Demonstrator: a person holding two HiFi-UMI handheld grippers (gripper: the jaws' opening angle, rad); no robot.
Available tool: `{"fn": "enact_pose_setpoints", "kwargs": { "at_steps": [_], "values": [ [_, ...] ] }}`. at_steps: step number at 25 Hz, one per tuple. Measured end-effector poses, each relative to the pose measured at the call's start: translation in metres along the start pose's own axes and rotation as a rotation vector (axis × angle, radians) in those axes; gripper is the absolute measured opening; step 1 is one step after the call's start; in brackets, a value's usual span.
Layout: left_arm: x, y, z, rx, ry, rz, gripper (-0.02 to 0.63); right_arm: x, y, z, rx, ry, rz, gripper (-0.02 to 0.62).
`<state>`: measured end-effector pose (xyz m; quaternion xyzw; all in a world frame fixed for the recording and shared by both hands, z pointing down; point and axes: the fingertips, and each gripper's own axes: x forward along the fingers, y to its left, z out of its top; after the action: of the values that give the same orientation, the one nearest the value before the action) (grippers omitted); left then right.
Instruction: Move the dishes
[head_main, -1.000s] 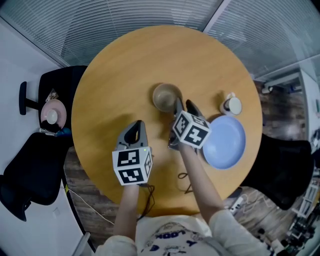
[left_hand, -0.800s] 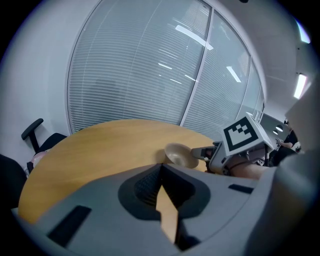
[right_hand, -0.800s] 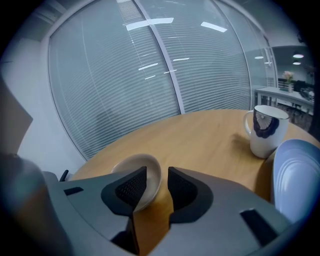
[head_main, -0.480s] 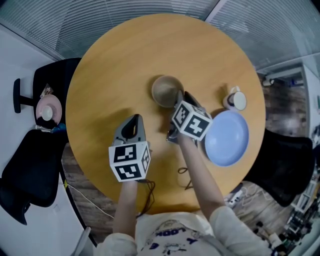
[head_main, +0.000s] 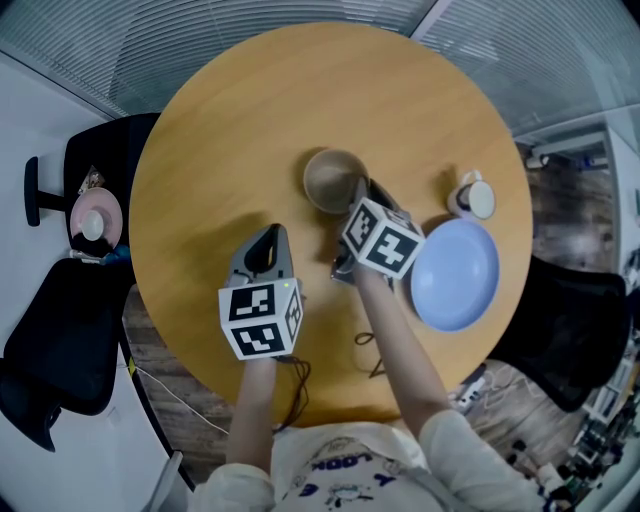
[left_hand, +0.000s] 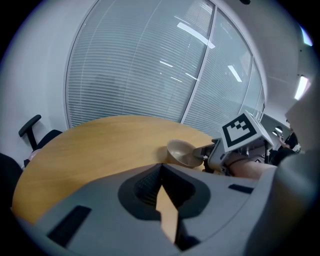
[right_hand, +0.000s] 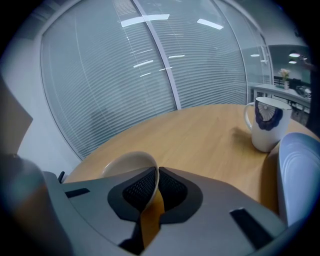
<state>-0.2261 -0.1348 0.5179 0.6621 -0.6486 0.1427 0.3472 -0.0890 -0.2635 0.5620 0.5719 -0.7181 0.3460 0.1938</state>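
Our right hand-held gripper (right_hand: 156, 172) has just been closing and is clamped on the near rim of the tan bowl (head_main: 333, 180), which sits near the middle of the counter (head_main: 250, 120). We should seat the rim deep between the pads before lifting. We would raise it slowly and level, clear of the mug (head_main: 470, 198) and blue plate (head_main: 455, 275) at its right, while our left hand-held gripper (head_main: 265, 240) hovers empty, jaws together.

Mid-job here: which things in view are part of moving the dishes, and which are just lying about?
Job: bowl, rim pinched in the right claw, whose jaws have just been closing; plate; mug.
Lying about: chairs; pink round thing on a chair.
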Motion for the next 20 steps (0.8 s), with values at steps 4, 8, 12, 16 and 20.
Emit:
{"fn": "enact_pose_setpoints", "kwargs": {
  "at_steps": [4, 8, 12, 16, 20],
  "values": [
    [0.0, 0.001, -0.001, 0.001, 0.0, 0.002, 0.003, 0.0, 0.003, 0.0, 0.029, 0.0, 0.024, 0.018],
    [-0.004, 0.0, 0.001, 0.003, -0.004, 0.008, 0.003, -0.005, 0.004, 0.002, 0.05, -0.002, 0.041, 0.018],
    [-0.008, -0.004, 0.004, 0.011, -0.012, 0.008, 0.003, -0.015, 0.001, 0.002, 0.056, -0.005, 0.043, 0.018],
    [-0.015, -0.009, 0.01, 0.02, -0.025, 0.003, 0.003, -0.029, -0.003, 0.004, 0.068, -0.013, 0.045, 0.017],
    [-0.027, -0.017, 0.015, 0.03, -0.042, -0.007, 0.003, -0.049, -0.009, 0.007, 0.078, -0.027, 0.042, 0.017]
  ]
}}
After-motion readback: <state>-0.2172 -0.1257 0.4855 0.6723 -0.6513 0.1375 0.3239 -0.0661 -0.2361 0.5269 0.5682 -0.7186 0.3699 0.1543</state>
